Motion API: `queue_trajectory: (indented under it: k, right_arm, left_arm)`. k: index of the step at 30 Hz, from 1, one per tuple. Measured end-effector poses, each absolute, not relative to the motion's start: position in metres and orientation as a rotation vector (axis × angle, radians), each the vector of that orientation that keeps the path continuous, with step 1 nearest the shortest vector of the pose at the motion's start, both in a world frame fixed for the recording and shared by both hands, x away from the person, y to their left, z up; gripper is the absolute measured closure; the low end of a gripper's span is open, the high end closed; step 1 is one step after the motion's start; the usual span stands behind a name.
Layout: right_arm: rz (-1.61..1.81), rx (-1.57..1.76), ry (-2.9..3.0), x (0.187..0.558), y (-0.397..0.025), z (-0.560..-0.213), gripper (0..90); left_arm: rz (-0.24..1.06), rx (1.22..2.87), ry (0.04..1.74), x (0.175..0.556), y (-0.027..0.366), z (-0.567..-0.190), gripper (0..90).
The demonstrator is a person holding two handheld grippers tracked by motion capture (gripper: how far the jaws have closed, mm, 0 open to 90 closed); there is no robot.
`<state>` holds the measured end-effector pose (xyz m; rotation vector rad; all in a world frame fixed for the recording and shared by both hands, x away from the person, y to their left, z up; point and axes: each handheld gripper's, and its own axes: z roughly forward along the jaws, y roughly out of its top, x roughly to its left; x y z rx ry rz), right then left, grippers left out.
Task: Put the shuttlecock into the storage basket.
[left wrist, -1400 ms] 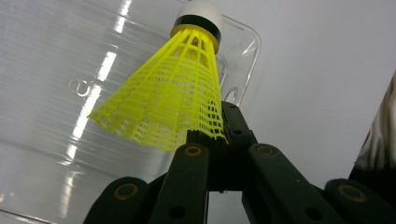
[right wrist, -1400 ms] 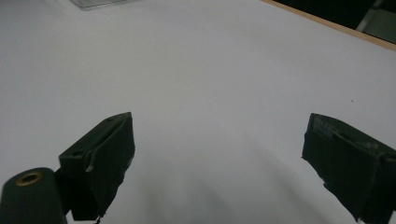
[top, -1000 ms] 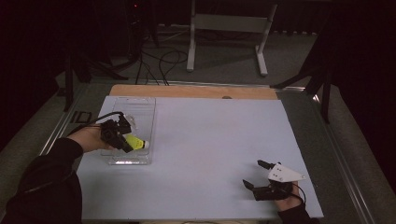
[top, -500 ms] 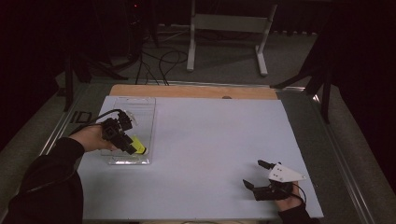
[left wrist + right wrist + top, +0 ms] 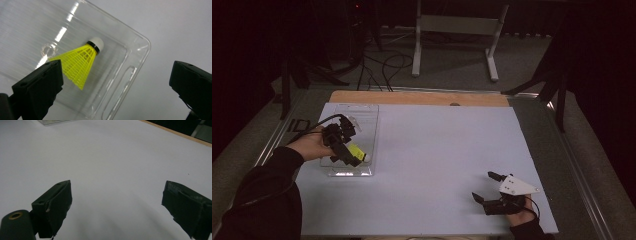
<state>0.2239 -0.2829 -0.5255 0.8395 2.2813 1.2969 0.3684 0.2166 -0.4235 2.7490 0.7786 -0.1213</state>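
I work over the white table (image 5: 437, 150), and everything I place is relative to the clear tray (image 5: 354, 140) lying flat at its left side. My left gripper (image 5: 343, 145) hovers over the tray with its jaws wide apart and nothing between them. My right gripper (image 5: 492, 192) rests far off to the tray's right, near the table's front edge, jaws equally wide and empty. The shuttlecock (image 5: 82, 58) lies on its side inside the tray, white cork (image 5: 97, 43) toward the tray's corner. I judge it nearly weightless, so it can skid on the slick plastic; its yellow mesh skirt (image 5: 76, 66) looks soft and crushable. I'd pinch at the firm cork or the dark band beside it.
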Motion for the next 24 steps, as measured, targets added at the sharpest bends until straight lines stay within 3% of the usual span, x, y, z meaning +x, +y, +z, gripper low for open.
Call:
queue_trajectory:
  k: [13, 24]
  right_arm:
    - [1.301, 0.844, 2.282, 0.224, -0.284, -0.526, 9.2]
    - [1.301, 0.845, 2.282, 0.225, -0.283, -0.526, 9.2]
  left_arm:
    - [-0.012, 2.699, 0.714, 0.367, 0.197, -0.414, 0.0]
    - [-0.019, 2.62, 0.69, 0.369, 0.167, -0.407, 0.0]
